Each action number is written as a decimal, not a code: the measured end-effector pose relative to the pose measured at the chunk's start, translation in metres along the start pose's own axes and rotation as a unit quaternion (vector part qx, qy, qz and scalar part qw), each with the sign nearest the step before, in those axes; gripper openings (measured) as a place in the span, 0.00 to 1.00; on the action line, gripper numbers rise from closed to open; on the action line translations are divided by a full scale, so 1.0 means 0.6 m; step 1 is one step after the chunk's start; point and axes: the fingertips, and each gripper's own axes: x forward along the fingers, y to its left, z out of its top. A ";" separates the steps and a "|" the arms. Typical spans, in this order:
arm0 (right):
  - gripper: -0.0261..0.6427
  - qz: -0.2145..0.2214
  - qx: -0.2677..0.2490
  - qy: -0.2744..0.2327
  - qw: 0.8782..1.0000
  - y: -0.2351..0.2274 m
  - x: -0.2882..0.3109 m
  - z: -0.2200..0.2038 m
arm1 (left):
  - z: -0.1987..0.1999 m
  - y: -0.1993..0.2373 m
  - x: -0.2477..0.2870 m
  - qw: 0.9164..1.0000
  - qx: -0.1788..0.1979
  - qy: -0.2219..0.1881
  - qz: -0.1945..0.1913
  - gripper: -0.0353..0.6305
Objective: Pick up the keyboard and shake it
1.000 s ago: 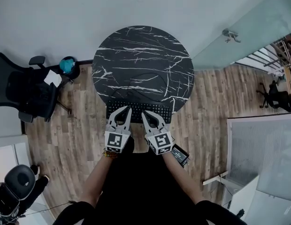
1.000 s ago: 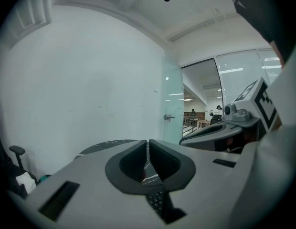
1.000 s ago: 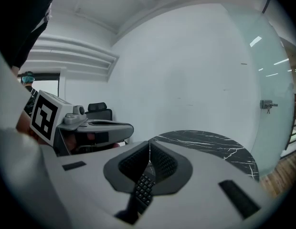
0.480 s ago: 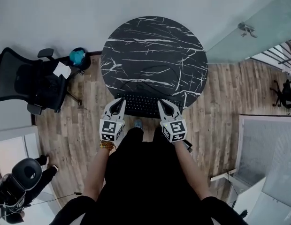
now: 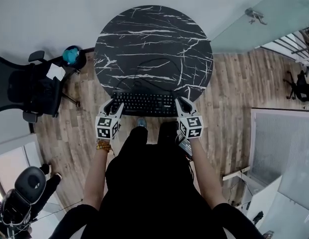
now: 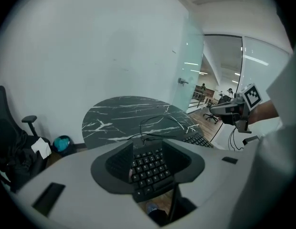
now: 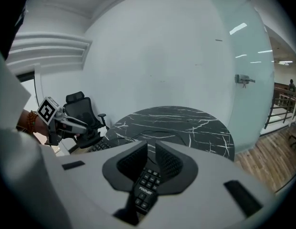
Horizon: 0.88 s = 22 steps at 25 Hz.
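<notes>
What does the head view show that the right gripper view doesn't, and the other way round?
Only the head view shows the person's legs and the teal object beside the office chair. Only the right gripper view shows, close up, the right gripper shut on the keyboard. Both show the marble table, keyboard and chair.

The round table (image 5: 153, 44) is black marble with thin white veins; the keyboard (image 5: 143, 104) at the table's near edge is black with pale lettering; the floor (image 5: 229, 93) around the table is grey-brown wood planking; the chair (image 5: 25, 91) left of the table is black; the small object (image 5: 71, 69) between them looks teal, perhaps blue.
</notes>
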 end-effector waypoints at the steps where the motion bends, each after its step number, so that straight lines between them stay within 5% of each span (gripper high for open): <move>1: 0.09 -0.003 0.007 0.010 1.000 -0.015 -0.001 -0.014 | -0.012 0.005 0.005 1.000 -0.007 0.011 0.001 0.35; 10: 0.37 -0.004 0.094 0.101 0.990 -0.096 0.010 -0.134 | -0.110 0.051 0.042 0.993 -0.081 0.089 -0.003 0.42; 16: 0.39 -0.011 0.138 0.164 0.977 -0.130 0.018 -0.224 | -0.157 0.082 0.054 0.985 -0.127 0.112 0.024 0.45; 22: 0.42 -0.011 0.180 0.203 0.962 -0.142 0.029 -0.273 | -0.184 0.084 0.074 0.977 -0.166 0.132 0.011 0.47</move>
